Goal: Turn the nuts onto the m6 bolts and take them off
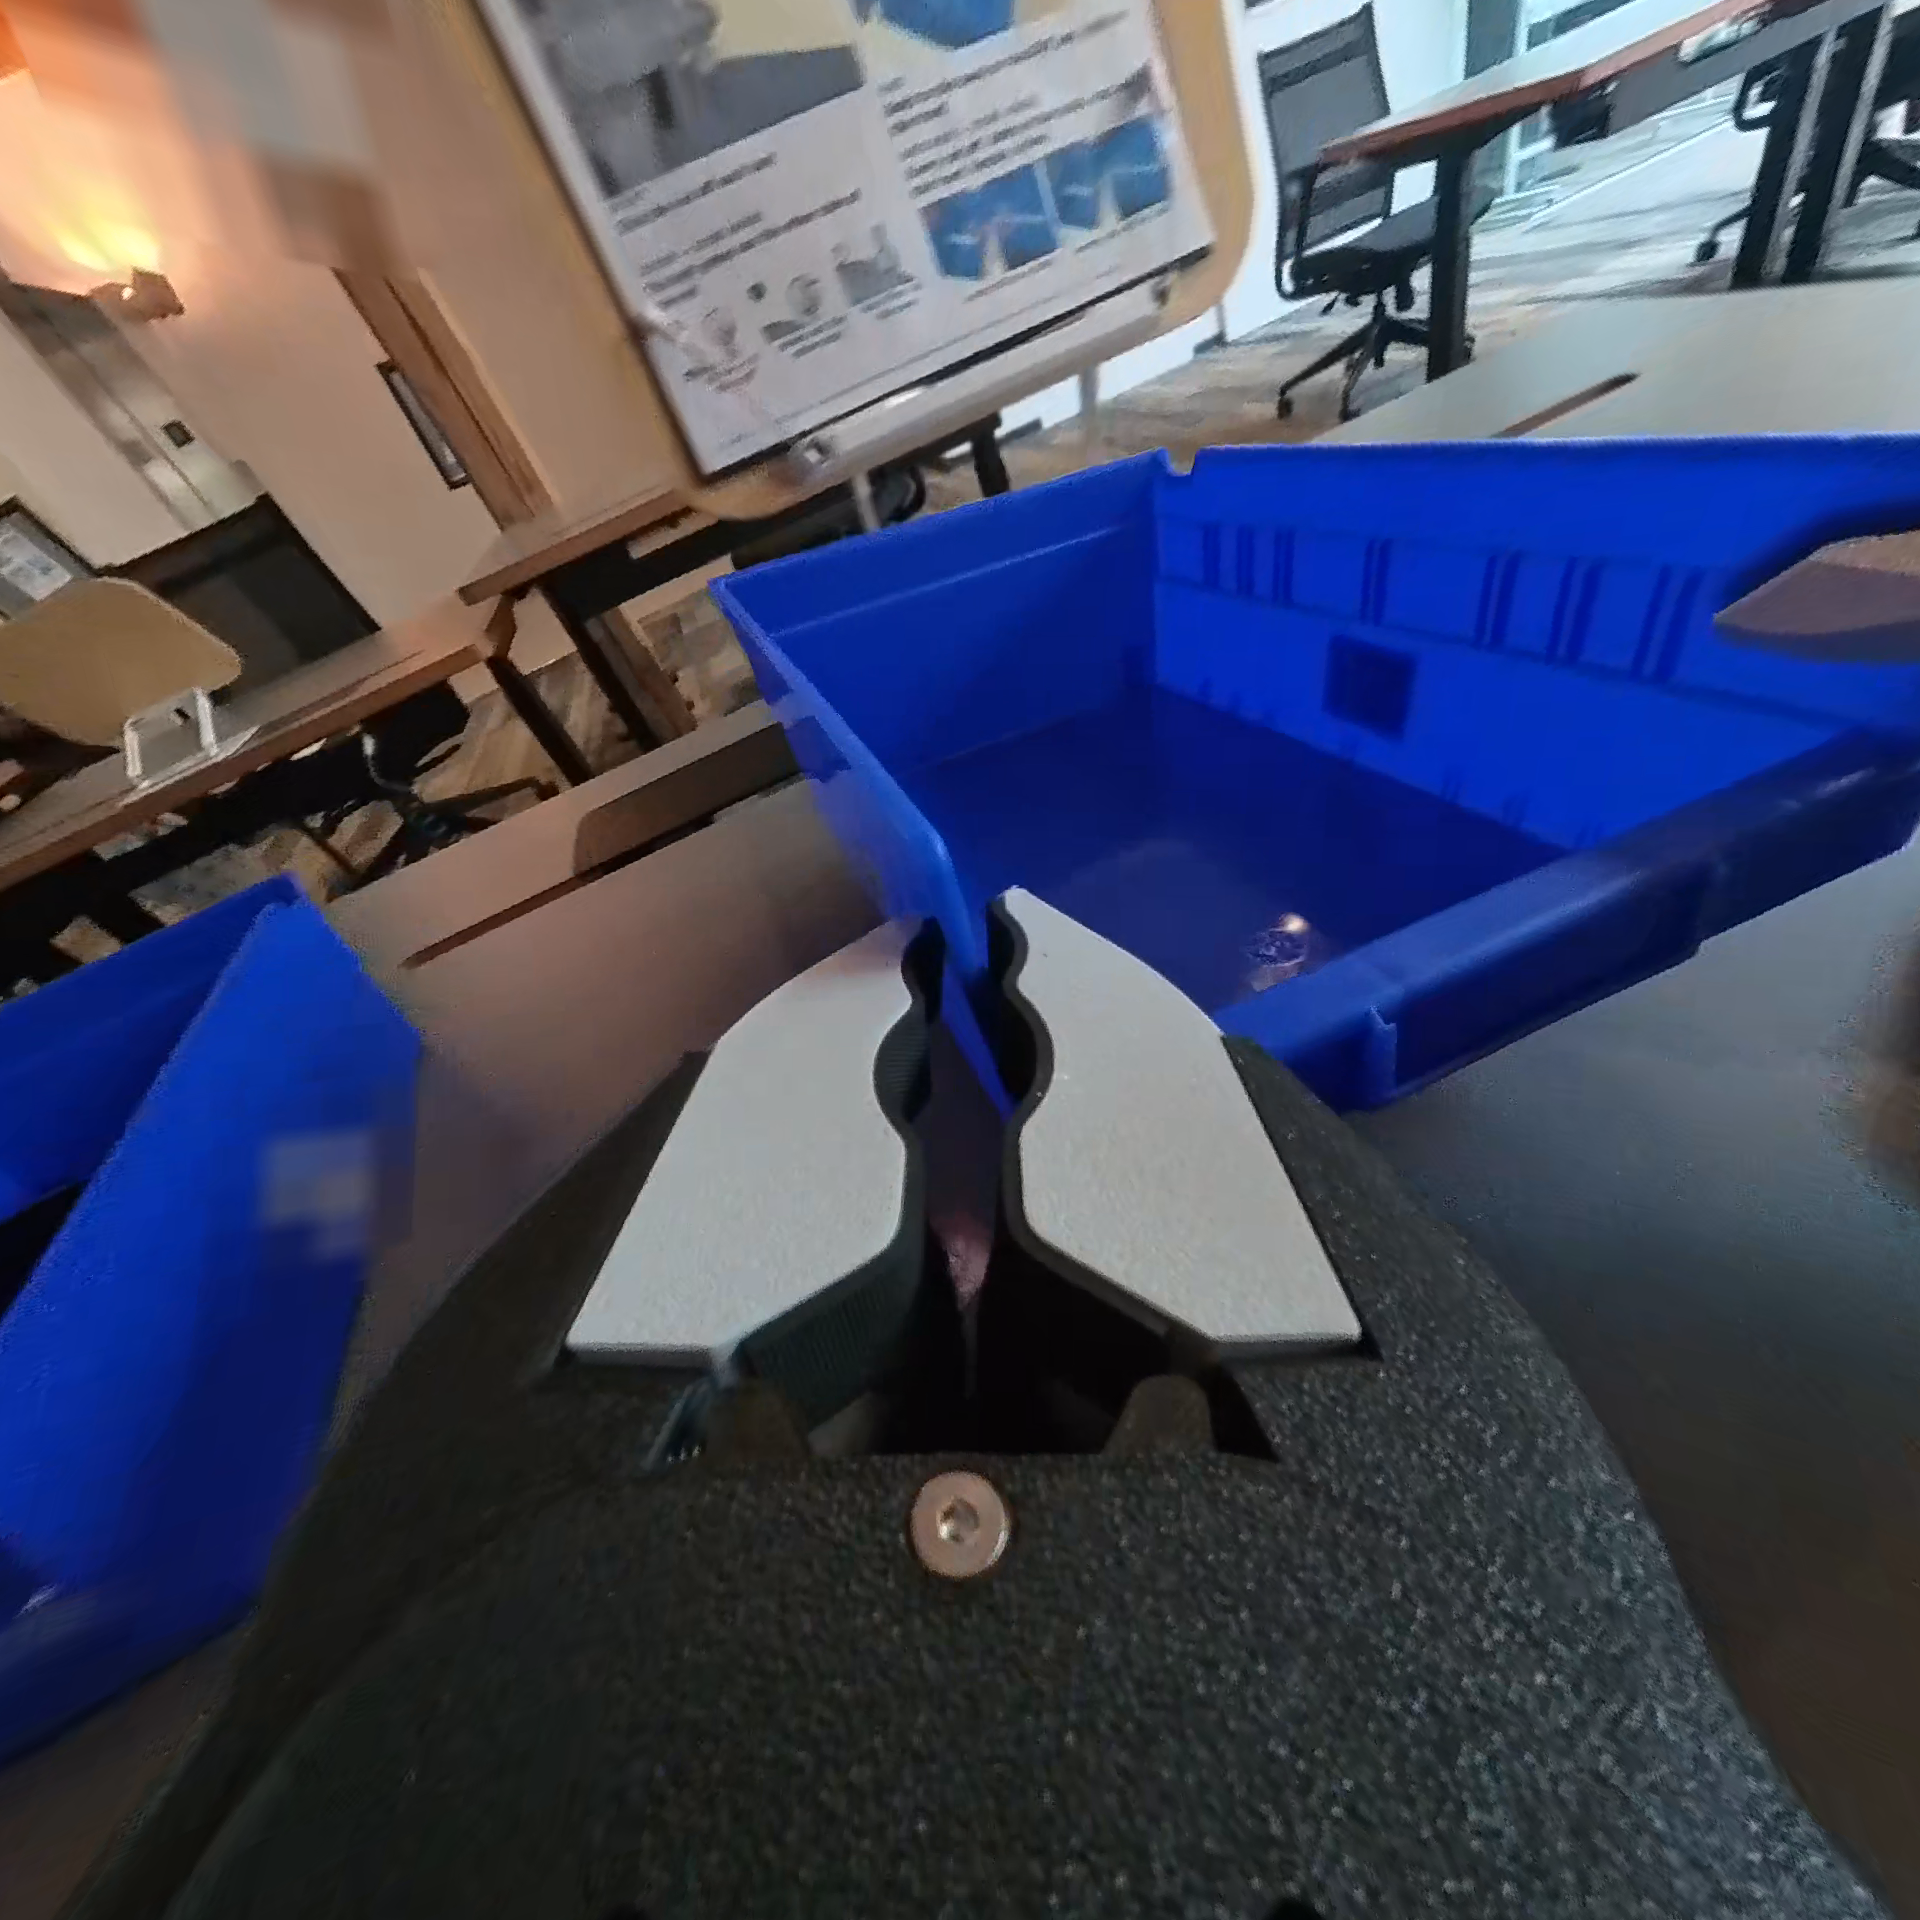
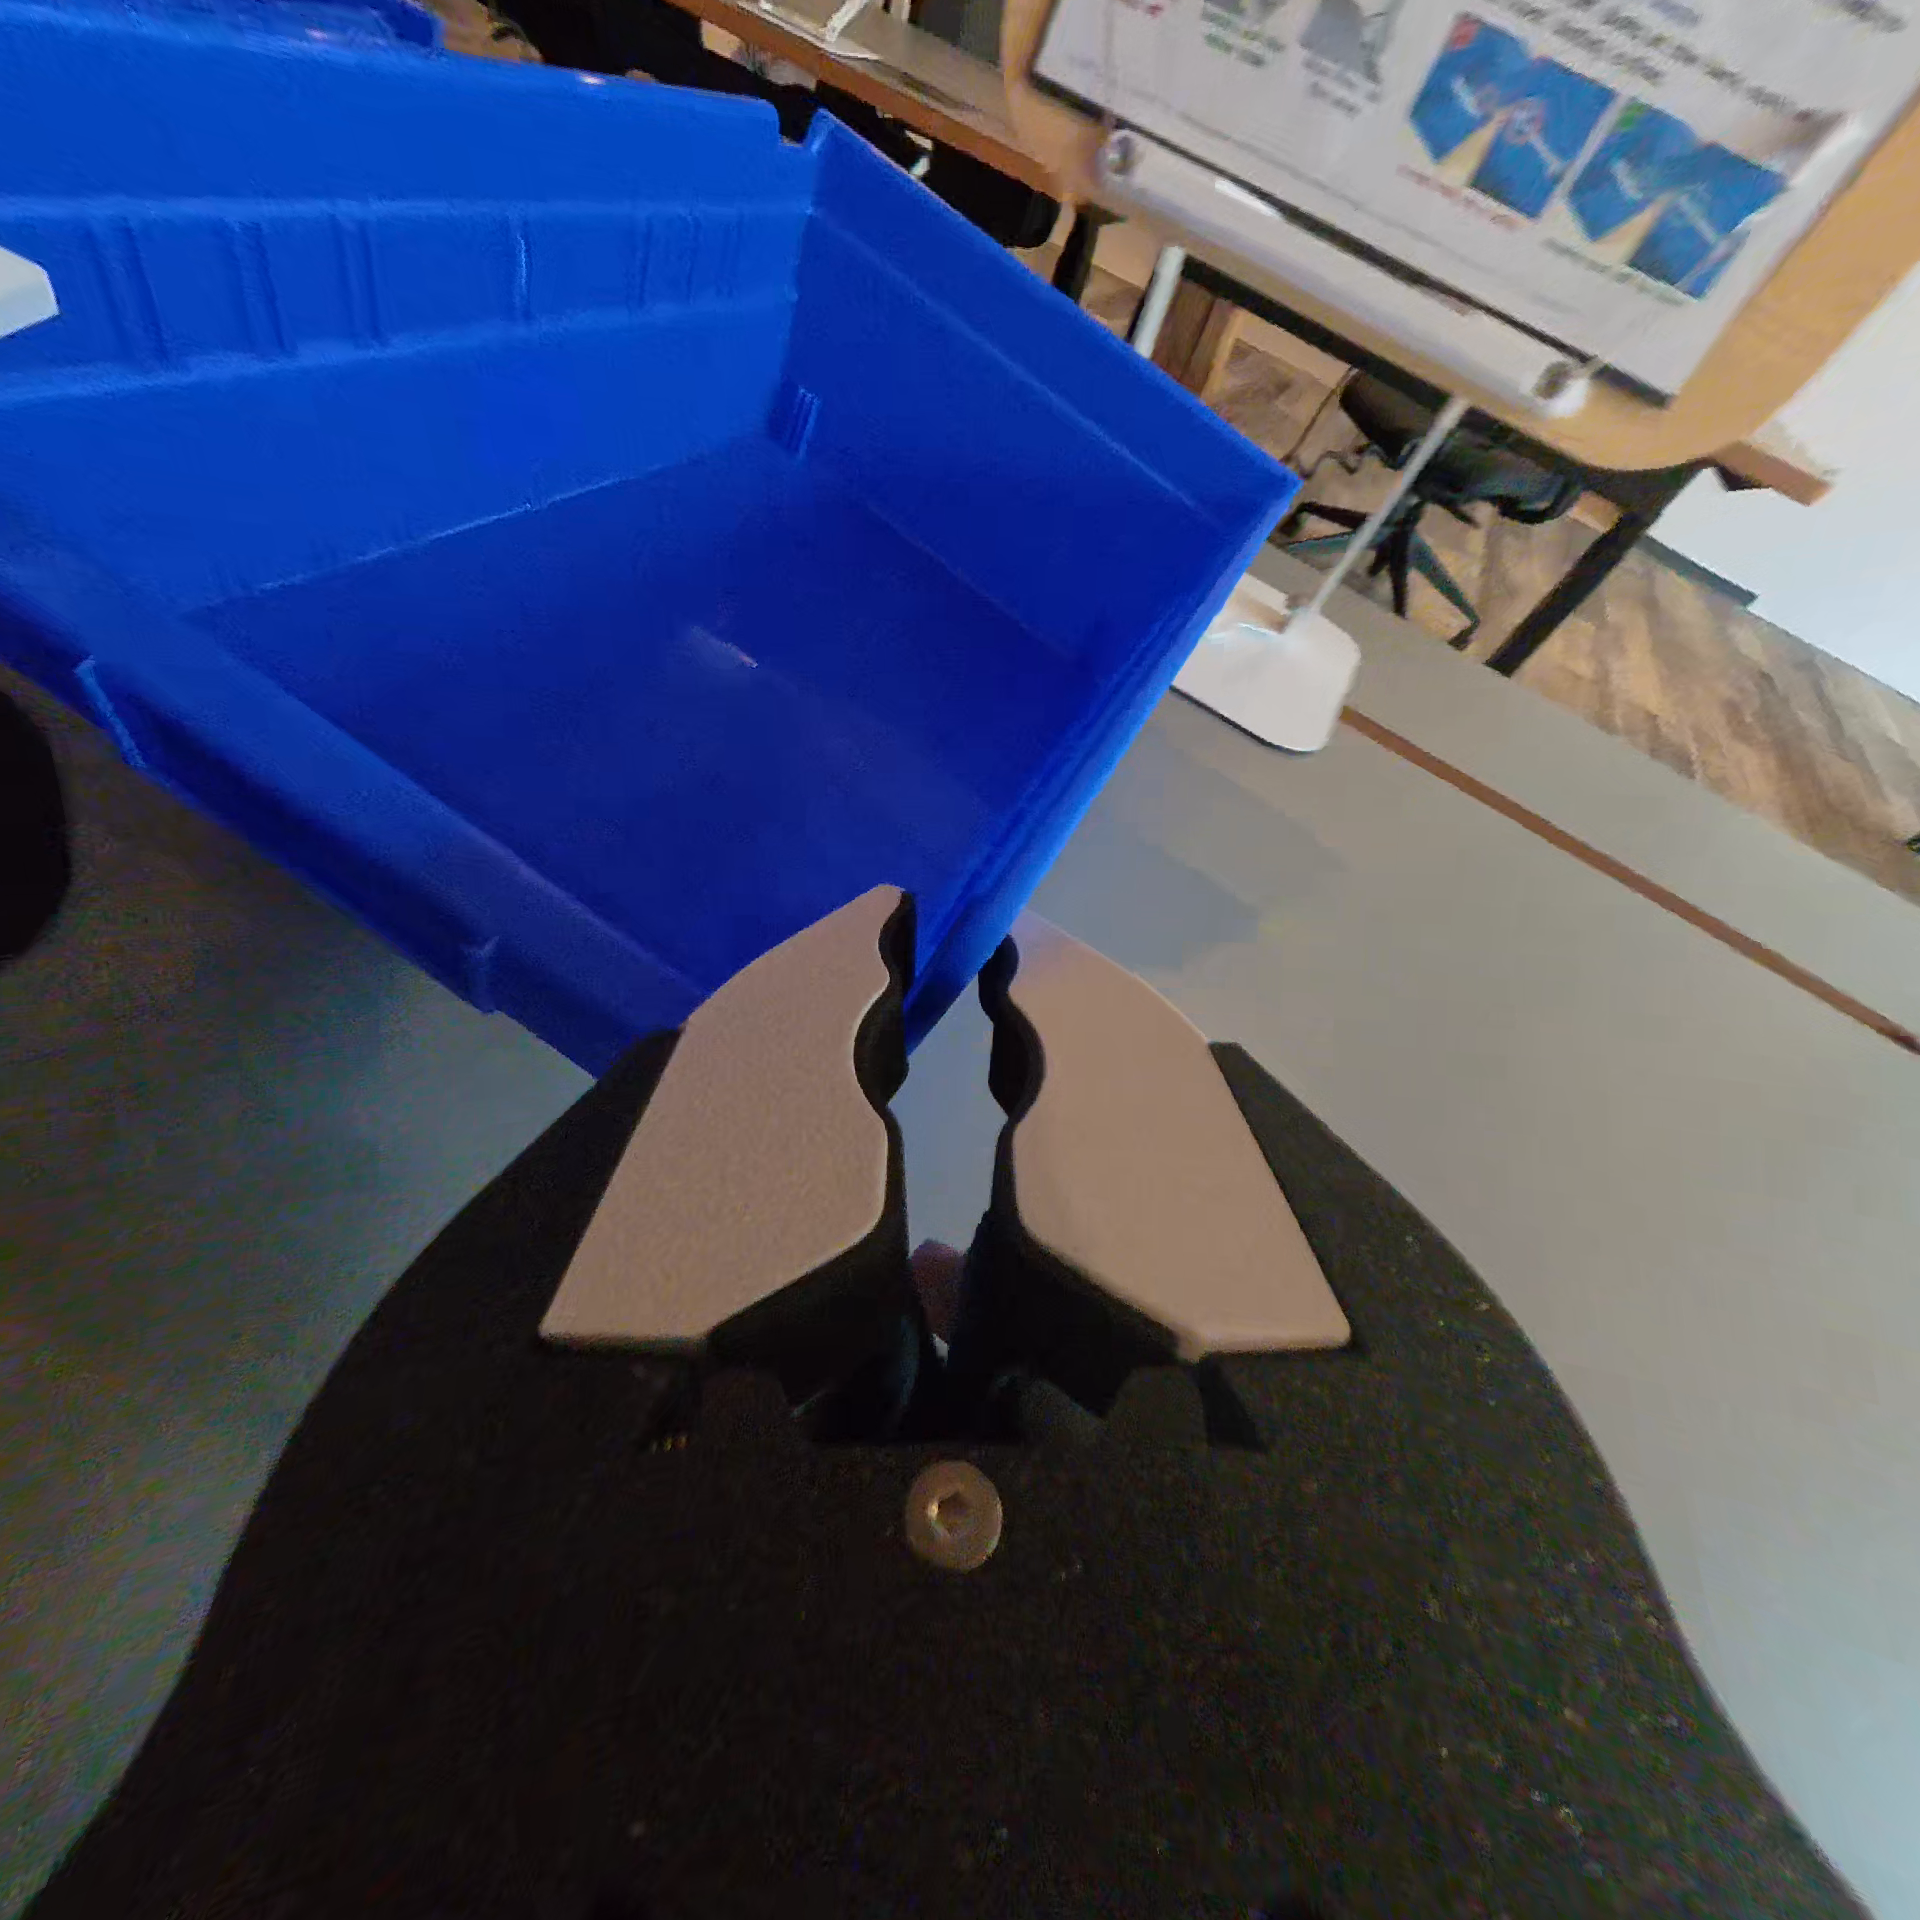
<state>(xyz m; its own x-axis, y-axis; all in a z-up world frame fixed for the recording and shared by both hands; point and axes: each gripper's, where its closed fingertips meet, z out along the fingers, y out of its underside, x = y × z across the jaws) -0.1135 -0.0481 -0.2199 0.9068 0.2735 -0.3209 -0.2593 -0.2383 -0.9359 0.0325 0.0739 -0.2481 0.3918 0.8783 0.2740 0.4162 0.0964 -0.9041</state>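
The left gripper (image 1: 971,971) is clamped on the left wall of a blue bin (image 1: 1299,623), its pads pressed on either side of the thin plastic edge. The right gripper (image 2: 945,935) grips the same bin's right wall (image 2: 1039,436) the same way. The bin looks tipped over the grey table (image 2: 1455,1039). A small shiny thing (image 1: 1283,940), perhaps a nut or bolt though too blurred to tell, lies on the bin floor near its front lip. A second blue bin (image 1: 177,1247) stands to the left.
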